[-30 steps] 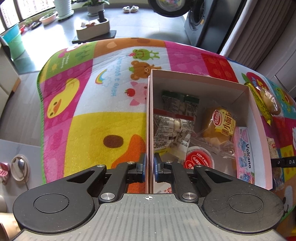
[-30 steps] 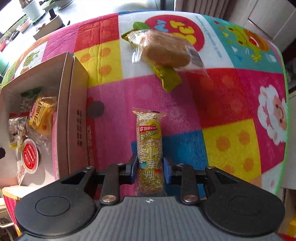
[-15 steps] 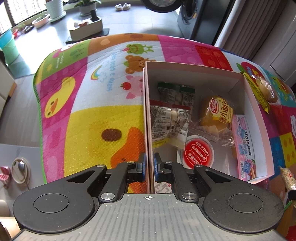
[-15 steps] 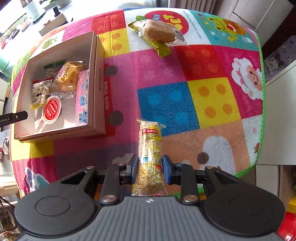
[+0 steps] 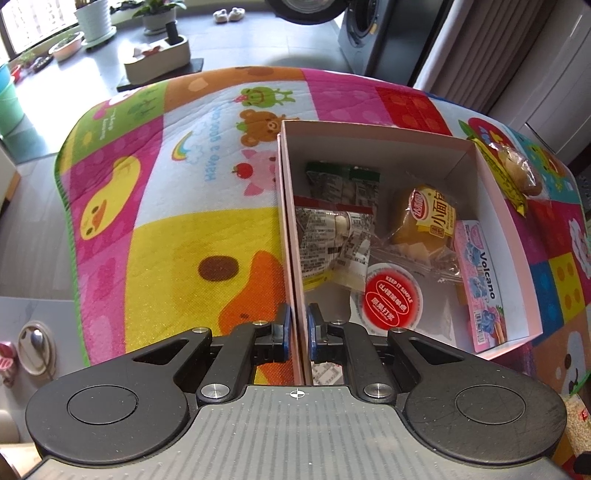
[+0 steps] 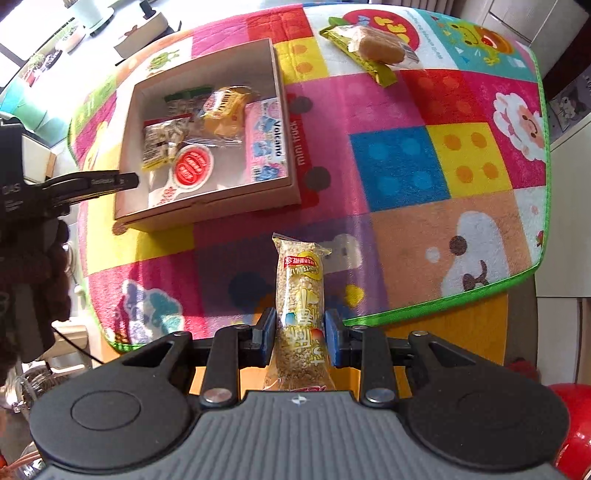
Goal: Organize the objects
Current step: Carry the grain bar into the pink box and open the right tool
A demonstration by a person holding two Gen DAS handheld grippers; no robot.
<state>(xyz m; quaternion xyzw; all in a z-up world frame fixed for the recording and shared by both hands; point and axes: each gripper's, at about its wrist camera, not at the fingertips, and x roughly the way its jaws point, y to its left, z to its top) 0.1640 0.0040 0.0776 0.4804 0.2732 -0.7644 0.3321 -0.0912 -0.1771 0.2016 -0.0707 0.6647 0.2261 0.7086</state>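
A pale cardboard box (image 5: 491, 192) (image 6: 207, 206) sits on the colourful play mat, holding several wrapped snacks, among them a pink Volcano pack (image 5: 480, 280) and a round red-lidded cup (image 5: 391, 301). My left gripper (image 5: 297, 326) is shut on the box's near-left wall (image 5: 290, 236), one finger outside and one inside. My right gripper (image 6: 299, 332) is shut on a long grain snack bar (image 6: 301, 295), held in the air above the mat's near edge, well clear of the box. A bun in a green-yellow wrapper (image 6: 373, 48) (image 5: 517, 170) lies on the mat beyond the box.
The mat (image 6: 406, 166) covers a low table with a green border; floor lies past its edges. Plant pots (image 5: 96, 22) and a washing machine (image 5: 369, 33) stand far behind. A red object (image 6: 576, 424) sits low at the right. The left gripper body (image 6: 74, 184) reaches in from the left.
My right gripper has lifted the snack bar off the mat and drawn back toward the near edge, so the box now shows farther away. My left gripper stays clamped on the box wall.
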